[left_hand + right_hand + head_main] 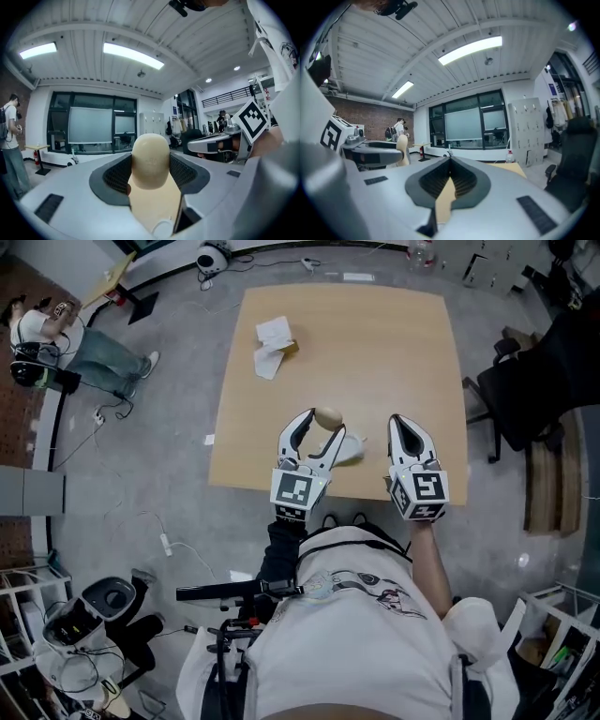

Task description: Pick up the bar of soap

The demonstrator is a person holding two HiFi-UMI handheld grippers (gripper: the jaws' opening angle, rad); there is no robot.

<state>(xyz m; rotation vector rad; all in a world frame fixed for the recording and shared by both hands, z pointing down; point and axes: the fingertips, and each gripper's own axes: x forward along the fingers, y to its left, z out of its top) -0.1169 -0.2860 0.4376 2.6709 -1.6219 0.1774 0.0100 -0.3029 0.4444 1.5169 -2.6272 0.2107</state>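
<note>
Over the wooden table (375,352) my left gripper (320,427) pinches the bar of soap (150,159), whose slick rounded sides I fear could squirt free, while my right gripper (401,426) is pressed together, empty.

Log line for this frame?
left hand-held gripper: shut on bar of soap | right hand-held gripper: shut, empty | soap held over table

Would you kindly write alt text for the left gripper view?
The left gripper clamps a pale, rounded bar of soap between its jaws. Behind are a lit ceiling, large windows and a standing person at left.
</note>
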